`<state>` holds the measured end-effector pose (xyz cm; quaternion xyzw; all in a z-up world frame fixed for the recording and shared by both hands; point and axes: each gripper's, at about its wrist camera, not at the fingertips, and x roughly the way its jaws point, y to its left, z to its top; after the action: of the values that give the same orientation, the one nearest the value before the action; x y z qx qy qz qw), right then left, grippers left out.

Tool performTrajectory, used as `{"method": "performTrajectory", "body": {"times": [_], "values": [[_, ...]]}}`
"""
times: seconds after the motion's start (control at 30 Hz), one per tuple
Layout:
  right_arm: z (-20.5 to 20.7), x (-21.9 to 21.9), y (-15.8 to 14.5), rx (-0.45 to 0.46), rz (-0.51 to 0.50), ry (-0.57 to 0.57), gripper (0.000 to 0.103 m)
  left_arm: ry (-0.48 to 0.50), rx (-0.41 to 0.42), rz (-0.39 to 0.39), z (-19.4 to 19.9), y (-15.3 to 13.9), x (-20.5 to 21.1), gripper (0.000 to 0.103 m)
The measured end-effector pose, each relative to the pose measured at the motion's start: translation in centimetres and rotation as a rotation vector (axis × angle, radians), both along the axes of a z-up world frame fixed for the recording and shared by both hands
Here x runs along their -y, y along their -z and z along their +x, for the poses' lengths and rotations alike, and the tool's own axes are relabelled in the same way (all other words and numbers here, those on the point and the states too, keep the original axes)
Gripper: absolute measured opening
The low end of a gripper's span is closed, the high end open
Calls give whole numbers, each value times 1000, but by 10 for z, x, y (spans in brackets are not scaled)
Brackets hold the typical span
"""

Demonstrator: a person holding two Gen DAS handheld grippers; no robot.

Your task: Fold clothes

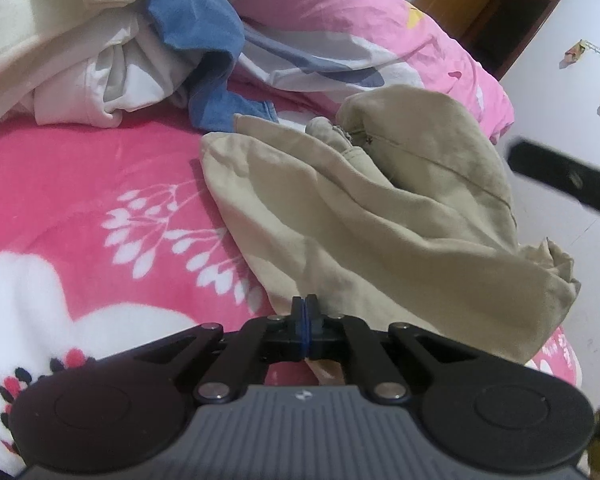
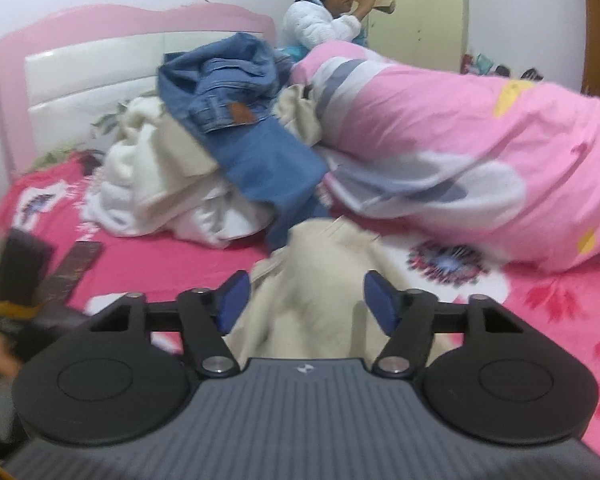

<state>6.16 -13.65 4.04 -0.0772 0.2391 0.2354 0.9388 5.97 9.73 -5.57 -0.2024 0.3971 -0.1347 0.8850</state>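
The left gripper (image 1: 306, 312) has its blue-lined jaws pressed together at the near edge of the khaki cotton garment (image 1: 380, 216); a scrap of tan cloth shows beneath the fingers, so it seems pinched on that hem, though the contact itself is mostly hidden. The right gripper (image 2: 308, 296) stands spread wide, its blue pads (image 2: 382, 300) on either side of a rise of the same pale cloth, holding nothing.

The bed's hot-pink floral blanket (image 1: 80, 184) carries everything. At its far side lies a rolled pink quilt with grey and white patches (image 2: 460, 152), and beside it a heap of cream and white laundry (image 2: 160, 184) with blue denim jeans (image 2: 236, 120) draped over it. The khaki garment lies nearer, crumpled and bunched, partly doubled on itself, its end touching a denim leg.

Judging the risks: a pull on one pinched edge may drag the garment into a rope instead of flattening it. The right pads may catch two layers at once, locking in a crooked fold. The denim leg could also be dragged along.
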Motion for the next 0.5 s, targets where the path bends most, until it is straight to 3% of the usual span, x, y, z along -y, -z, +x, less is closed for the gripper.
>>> {"method": "performTrajectory", "body": {"times": [0.2,0.33,0.4,0.43,0.5], "values": [[57,-14,13,-54,-112,47,80,3,-5,6,0,1,1,0],[85,-24,31,-129,-166,42,78,4,-24,13,1,5,0,0],[92,-27,40,-169,-178,37,70,5,-33,13,1,7,0,0],[89,-28,39,-167,-178,32,59,5,-36,14,1,9,0,0],[82,-30,38,-162,-178,21,54,8,-46,17,2,12,-1,0]]}}
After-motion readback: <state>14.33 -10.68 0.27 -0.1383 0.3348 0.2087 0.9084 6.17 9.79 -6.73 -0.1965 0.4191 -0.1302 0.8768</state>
